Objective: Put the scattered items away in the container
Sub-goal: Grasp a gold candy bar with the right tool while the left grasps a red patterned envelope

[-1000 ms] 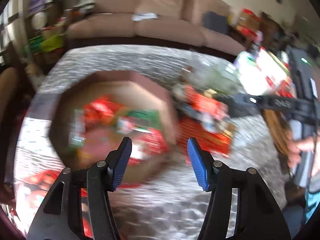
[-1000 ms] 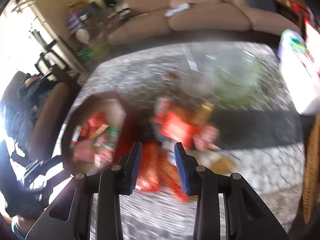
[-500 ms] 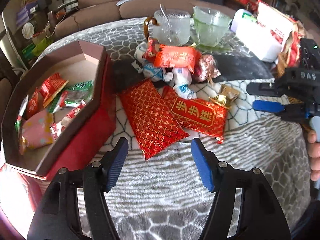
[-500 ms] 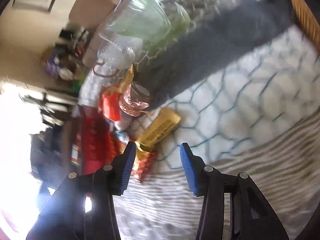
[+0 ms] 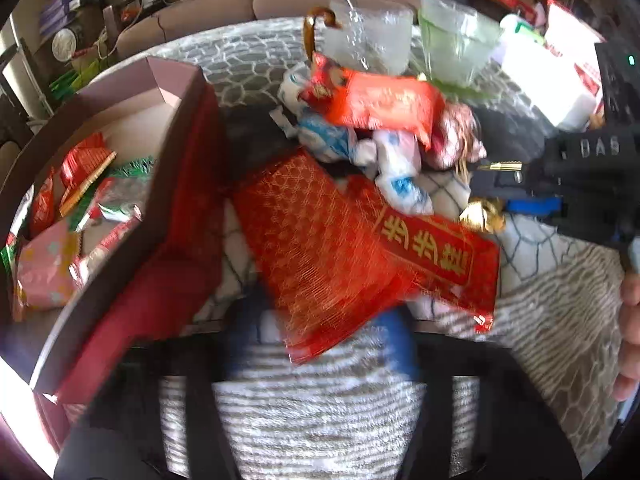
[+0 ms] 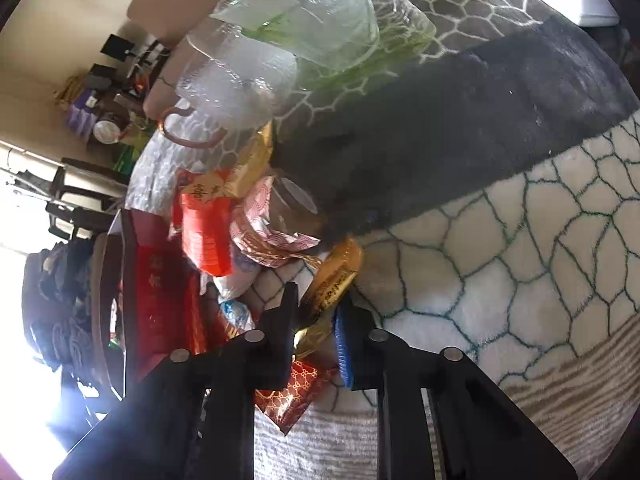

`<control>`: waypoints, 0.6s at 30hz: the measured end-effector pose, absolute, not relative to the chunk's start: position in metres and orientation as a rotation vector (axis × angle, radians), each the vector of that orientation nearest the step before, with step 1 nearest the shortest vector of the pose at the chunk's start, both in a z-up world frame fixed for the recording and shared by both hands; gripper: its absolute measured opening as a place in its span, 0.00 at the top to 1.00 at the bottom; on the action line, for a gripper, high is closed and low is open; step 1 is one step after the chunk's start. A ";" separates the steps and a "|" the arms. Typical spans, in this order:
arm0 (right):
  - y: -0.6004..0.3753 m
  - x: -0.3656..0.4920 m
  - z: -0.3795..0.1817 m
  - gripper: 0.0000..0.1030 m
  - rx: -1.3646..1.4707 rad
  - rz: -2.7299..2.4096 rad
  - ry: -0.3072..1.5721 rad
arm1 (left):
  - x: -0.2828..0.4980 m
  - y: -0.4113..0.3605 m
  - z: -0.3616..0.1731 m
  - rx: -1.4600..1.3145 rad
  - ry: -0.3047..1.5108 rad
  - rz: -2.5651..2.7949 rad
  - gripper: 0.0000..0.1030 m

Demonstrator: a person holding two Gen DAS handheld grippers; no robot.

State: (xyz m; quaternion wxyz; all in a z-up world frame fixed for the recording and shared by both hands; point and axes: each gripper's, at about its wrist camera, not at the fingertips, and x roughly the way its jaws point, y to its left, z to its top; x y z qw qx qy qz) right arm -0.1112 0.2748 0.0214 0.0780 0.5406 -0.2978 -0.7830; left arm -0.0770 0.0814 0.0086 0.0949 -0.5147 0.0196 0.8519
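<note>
Gold foil marks the candy (image 6: 334,280) that is held between the narrow jaws of the right gripper (image 6: 316,320), just beside the pile of scattered sweets on the patterned cloth (image 6: 500,280) covering the worktop. Taking the red octagonal box (image 5: 172,264) as landmark: several wrapped sweets already lie inside it, and a red patterned packet (image 5: 316,256) lies just to its right, overlapping a second red packet with gold characters (image 5: 436,256). Beyond these, farther from the box, an orange-red wrapper (image 5: 380,100), blue-and-white candies (image 5: 400,176) and a pink wrapper (image 5: 456,136) are heaped before a clear glass mug (image 5: 368,36) and a green glass bowl (image 5: 456,48). The left gripper (image 5: 320,344) is badly blurred; its jaws are seen spread wide about the near end of the patterned packet.
</note>
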 end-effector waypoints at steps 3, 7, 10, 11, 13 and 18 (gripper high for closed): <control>0.283 -0.100 0.029 0.86 1.572 -2.345 -0.928 | -0.080 0.068 0.012 -1.538 -0.050 2.466 0.99; 0.282 -0.084 0.051 0.86 1.514 -2.346 -0.893 | -0.076 0.055 0.025 -1.500 -0.132 2.470 1.00; 0.274 -0.078 0.071 0.86 1.471 -2.340 -0.848 | -0.075 0.058 0.033 -1.487 -0.105 2.473 1.00; 0.272 -0.078 0.076 0.86 1.463 -2.334 -0.841 | -0.075 0.059 0.033 -1.504 -0.117 2.451 1.00; 0.270 -0.072 0.086 0.86 1.443 -2.331 -0.838 | -0.075 0.054 0.031 -1.529 -0.204 2.427 0.90; 0.274 -0.063 0.082 0.86 1.442 -2.318 -0.865 | -0.072 0.023 0.018 -1.533 -0.753 2.280 0.18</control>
